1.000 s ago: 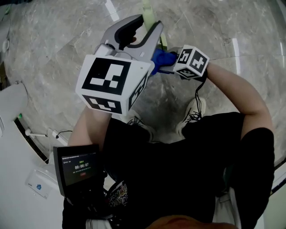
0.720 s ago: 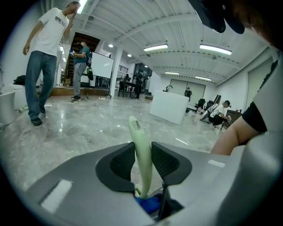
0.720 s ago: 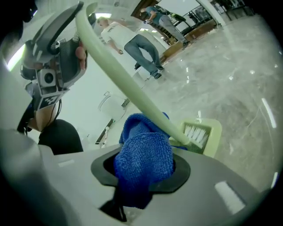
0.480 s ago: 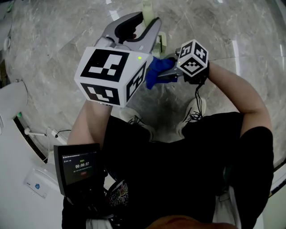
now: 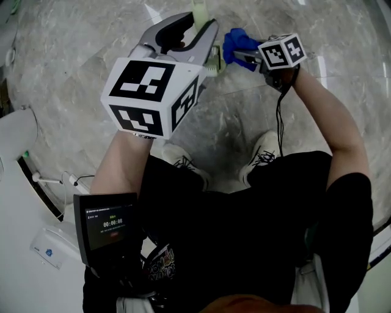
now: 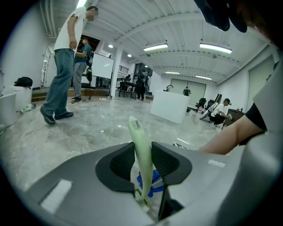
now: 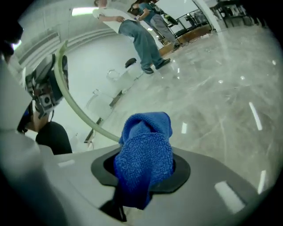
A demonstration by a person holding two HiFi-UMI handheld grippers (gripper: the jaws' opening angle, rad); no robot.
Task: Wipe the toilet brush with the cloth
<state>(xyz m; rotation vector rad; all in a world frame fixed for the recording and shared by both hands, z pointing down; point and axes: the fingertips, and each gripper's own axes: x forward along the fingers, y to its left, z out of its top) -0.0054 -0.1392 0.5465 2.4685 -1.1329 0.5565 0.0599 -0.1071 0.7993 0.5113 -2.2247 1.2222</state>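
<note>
Pale green plastic, the slim handle of the toilet brush [image 6: 141,150] stands nearly upright between the jaws of the left gripper [image 6: 142,162], which are closed on it from both sides. In the head view that gripper [image 5: 197,27] holds the brush [image 5: 200,9] in the air above the grey marble floor [image 5: 61,61]. The right gripper [image 7: 143,170] has its jaws clamped on a bunched blue cloth [image 7: 146,154], which bulges out past the jaw tips. From above, the cloth [image 5: 238,41] sits just to the right of the brush and the left gripper's jaws, with the right gripper [image 5: 243,57] behind it. Whether cloth and handle touch cannot be told. In the right gripper view the handle [image 7: 73,108] curves past the cloth's left side.
</note>
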